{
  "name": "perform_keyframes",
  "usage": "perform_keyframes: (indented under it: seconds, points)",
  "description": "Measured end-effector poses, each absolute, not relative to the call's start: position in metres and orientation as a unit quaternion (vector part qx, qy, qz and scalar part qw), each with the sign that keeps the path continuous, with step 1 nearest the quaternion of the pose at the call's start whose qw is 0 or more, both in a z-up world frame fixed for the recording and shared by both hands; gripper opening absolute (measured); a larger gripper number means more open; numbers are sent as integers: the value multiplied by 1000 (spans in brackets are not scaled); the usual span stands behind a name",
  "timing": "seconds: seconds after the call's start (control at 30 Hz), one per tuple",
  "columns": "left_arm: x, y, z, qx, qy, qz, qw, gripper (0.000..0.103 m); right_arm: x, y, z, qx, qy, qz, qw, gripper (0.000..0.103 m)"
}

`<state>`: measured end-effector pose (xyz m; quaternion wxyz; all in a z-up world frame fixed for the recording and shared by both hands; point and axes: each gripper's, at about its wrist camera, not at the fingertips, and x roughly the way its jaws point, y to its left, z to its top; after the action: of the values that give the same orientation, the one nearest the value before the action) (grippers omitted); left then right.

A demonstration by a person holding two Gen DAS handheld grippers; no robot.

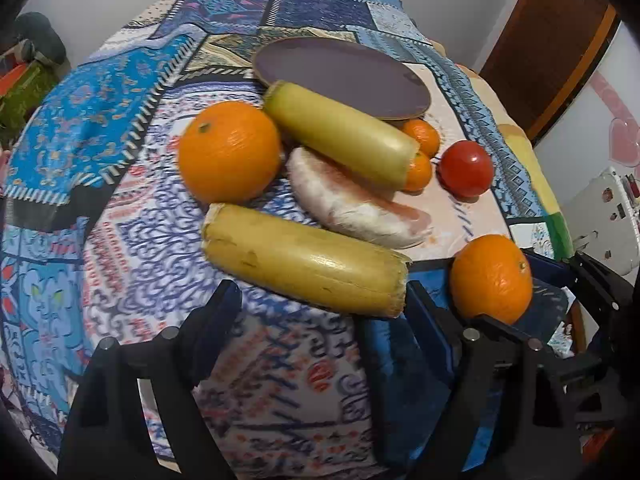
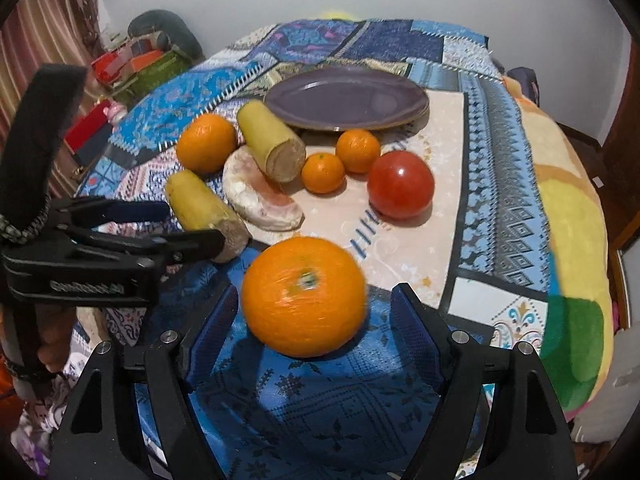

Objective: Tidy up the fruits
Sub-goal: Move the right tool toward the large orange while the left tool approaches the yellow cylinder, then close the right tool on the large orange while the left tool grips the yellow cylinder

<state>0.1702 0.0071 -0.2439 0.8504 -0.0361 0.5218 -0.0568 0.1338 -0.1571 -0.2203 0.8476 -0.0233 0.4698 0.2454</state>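
Observation:
A near orange (image 2: 304, 296) lies on the cloth between the fingers of my open right gripper (image 2: 316, 294), with small gaps on both sides. My left gripper (image 1: 320, 296) is open, its tips at the near side of a yellow cane piece (image 1: 304, 260) lying crosswise. Behind lie a second cane piece (image 1: 340, 132), a large orange (image 1: 228, 150), a peeled citrus wedge (image 1: 352, 208), two tangerines (image 2: 358, 150) (image 2: 322, 172) and a red tomato (image 2: 400, 184). An empty purple plate (image 2: 344, 96) sits at the back.
A patchwork blue cloth (image 1: 100, 120) covers the round surface. A yellow and green blanket (image 2: 568, 208) hangs over its right edge. Boxes and clutter (image 2: 136, 64) stand off to the far left, and a wooden door (image 1: 552, 40) is at the right.

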Motion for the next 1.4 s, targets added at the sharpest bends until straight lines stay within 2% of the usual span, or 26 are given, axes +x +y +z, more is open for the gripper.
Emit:
perform_keyframes:
  seconds: [0.07,0.2,0.37,0.53,0.77,0.8,0.87,0.93,1.3,1.4]
  points:
    - [164,15,-242,-32,520,-49,852,84,134,-154,-223,-27,474,247,845,76]
    - [150,38,-239,-29,518,-17,855,84,136,-156,-223,-22,470,250,846,65]
    - [138,66,-232,-44,510,6,859,79,136,-159,-222,-17,467,241,851,65]
    - [135,66,-215,-59,488,-8,871,79,138,-168,-217,-8,459,225,859,64]
    - [173,66,-223,-83,498,8,863,79,139,-177,-198,-8,429,208,879,64]
    - [178,66,-226,-86,500,15,861,78,140,-178,-195,-7,424,206,882,64]
    - [187,70,-233,-97,504,30,858,66,141,-181,-191,-3,418,204,885,64]
    - [195,72,-240,-108,513,30,851,59,141,-184,-188,2,413,203,888,64]
    - [206,84,-254,-151,522,22,839,55,147,-187,-190,21,418,205,885,64]
    - [201,83,-252,-145,523,16,840,51,146,-187,-187,19,415,205,886,64]
